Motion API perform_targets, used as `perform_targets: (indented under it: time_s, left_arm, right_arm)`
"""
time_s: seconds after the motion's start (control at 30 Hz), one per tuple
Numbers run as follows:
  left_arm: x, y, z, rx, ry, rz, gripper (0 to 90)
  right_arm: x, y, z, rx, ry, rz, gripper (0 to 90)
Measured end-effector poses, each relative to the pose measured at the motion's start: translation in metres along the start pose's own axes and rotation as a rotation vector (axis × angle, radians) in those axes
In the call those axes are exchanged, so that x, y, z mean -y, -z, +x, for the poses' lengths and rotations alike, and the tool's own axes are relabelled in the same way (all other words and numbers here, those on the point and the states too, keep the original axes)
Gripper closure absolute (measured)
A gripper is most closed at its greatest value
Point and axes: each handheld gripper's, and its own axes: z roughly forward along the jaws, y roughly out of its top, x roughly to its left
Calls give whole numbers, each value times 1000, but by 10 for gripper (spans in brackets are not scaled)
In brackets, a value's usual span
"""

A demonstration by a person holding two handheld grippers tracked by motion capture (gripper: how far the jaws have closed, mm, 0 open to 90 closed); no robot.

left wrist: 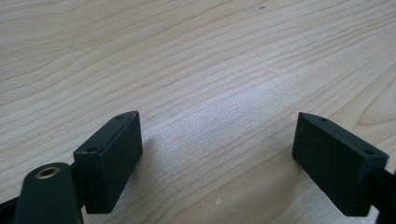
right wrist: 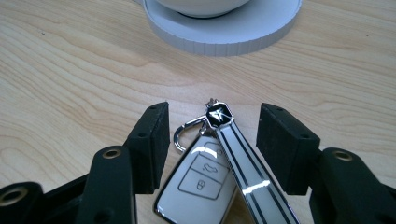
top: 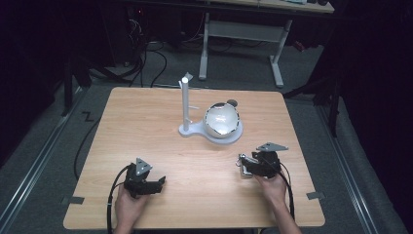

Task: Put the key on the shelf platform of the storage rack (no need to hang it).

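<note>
Both hand-held grippers, the left gripper (top: pixel 157 184) at lower left and the right gripper (top: pixel 242 164) at lower right of the high view, are matte black with blocky screw-dimpled pads, brass-ringed pivot holes, grey three-cornered top plates and trailing black cables.

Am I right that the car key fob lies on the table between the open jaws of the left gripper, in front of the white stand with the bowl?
Not quite: it is the right gripper, not the left, whose open jaws flank the car key fob, as the right gripper view shows. The rest holds: the fob lies on the table, in front of the white stand with the bowl.
</note>
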Motion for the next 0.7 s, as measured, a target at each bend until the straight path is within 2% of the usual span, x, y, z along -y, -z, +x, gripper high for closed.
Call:
perform_targets:
  time_s: [0.1, 0.4, 0.53, 0.7]
  left_arm:
    - [0, 0, 0, 0, -1, 0, 162]
    - [0, 0, 0, 1, -2, 0, 162]
    - [0, 0, 0, 2, -2, 1, 162]
    - [0, 0, 0, 1, -1, 0, 162]
  right_arm:
    - [-4, -4, 2, 27, 38, -4, 464]
    - [-12, -22, -6, 17, 24, 55, 477]
    - [-11, -30, -9, 5, -6, 65, 478]
    - [-10, -36, -10, 15, 5, 89, 492]
